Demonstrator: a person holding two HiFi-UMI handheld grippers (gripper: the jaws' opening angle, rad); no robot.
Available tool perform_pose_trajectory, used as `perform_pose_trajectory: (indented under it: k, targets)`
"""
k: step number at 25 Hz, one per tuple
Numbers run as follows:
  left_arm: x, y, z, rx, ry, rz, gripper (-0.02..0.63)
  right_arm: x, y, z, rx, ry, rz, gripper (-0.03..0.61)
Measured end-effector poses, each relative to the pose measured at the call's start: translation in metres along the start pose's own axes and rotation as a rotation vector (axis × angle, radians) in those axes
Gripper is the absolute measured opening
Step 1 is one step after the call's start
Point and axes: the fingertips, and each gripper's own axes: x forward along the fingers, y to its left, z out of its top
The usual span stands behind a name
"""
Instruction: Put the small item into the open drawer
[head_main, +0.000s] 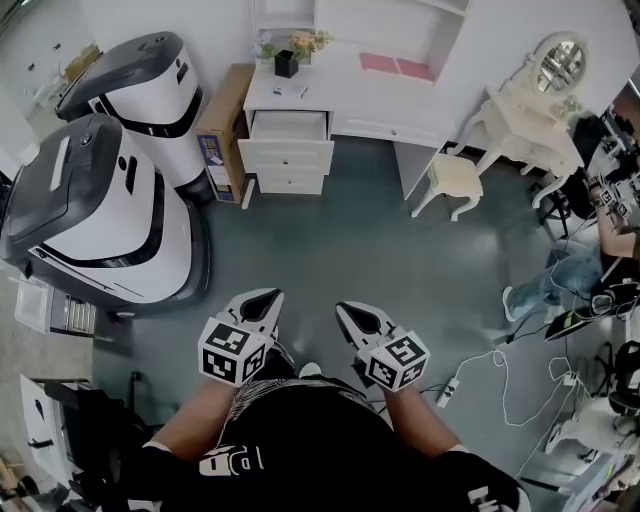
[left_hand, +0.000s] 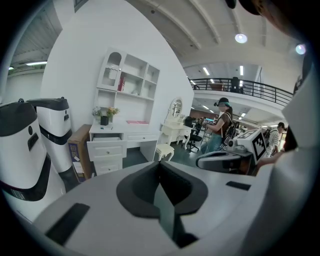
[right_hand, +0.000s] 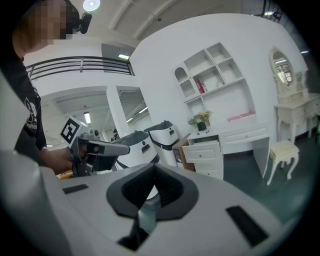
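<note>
Both grippers out front, both closed, nothing in either

Lower middle of the head view: the left gripper (head_main: 258, 305) and right gripper (head_main: 355, 318) sit side by side with a gap between them, tips aimed toward the top of the frame and tipped a bit downward. Each marker cube (head_main: 232, 350) rides just behind its jaws. The left forearm (head_main: 195, 415) and right forearm (head_main: 425, 425) come up from the bottom edge, angling in toward the grippers. In each gripper's own view the dark jaw pads meet along a seam with nothing pinched, and the other gripper shows off to the side.
</note>
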Motion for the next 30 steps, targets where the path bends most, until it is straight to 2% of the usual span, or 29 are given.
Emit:
perform_pose_trajectory:
  k: [5, 12, 16, 22, 30]
  targets:
    - [0.014, 0.019, 0.011, 0.005, -0.007, -0.004, 0.014, 0.014, -0.017, 0.003, 0.018, 0.004, -0.027, 0.009]
    - [0.057, 0.065, 0.033, 0.004, 0.002, -0.033, 0.014, 0.060, -0.052, 0.028, 0.007, 0.025, -0.070, 0.009]
    - [0.084, 0.105, 0.069, 0.028, -0.019, -0.052, 0.014, 0.104, -0.073, 0.060, -0.010, 0.031, -0.082, 0.009]
    - [0.124, 0.171, 0.098, 0.017, 0.044, -0.096, 0.014, 0.177, -0.097, 0.111, -0.025, 0.017, -0.095, 0.009]
    - [0.160, 0.250, 0.143, 0.048, 0.025, -0.129, 0.014, 0.252, -0.129, 0.141, -0.009, 0.037, -0.163, 0.009]
